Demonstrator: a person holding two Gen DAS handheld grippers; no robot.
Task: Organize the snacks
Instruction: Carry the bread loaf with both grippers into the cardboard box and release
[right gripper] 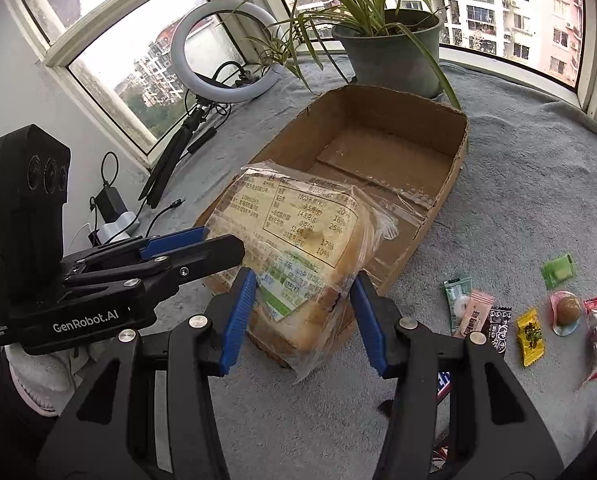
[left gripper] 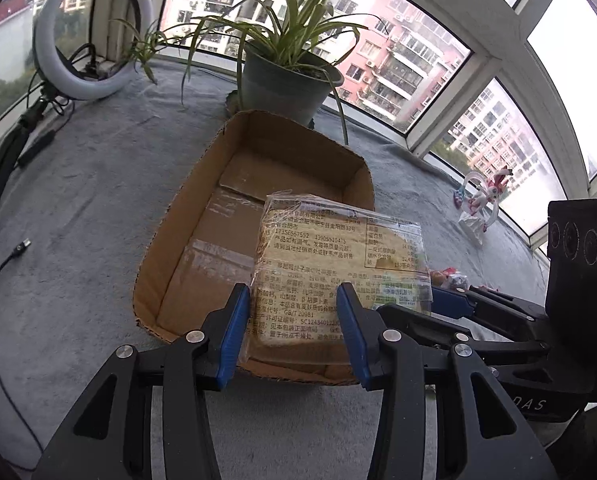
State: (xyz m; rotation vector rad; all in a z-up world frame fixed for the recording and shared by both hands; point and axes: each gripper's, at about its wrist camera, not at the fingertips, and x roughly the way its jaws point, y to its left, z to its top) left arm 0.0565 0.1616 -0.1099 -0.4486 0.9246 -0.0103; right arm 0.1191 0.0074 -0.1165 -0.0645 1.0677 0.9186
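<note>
None stowed: bread packet point(right gripper: 306, 248) held above empty cardboard box point(right gripper: 382, 152), both left gripper point(left gripper: 294, 320) and right gripper point(right gripper: 302, 312) clamped on it; small snacks point(right gripper: 526, 312) await on cloth

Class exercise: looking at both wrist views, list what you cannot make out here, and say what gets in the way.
- Bread packet: near end hidden behind left gripper, left wrist view.
- Cardboard box: near wall covered by the packet, right wrist view.
- Small snacks: wrapper print too small, right wrist view.
- Blue wrapper: mostly behind right gripper.
</note>
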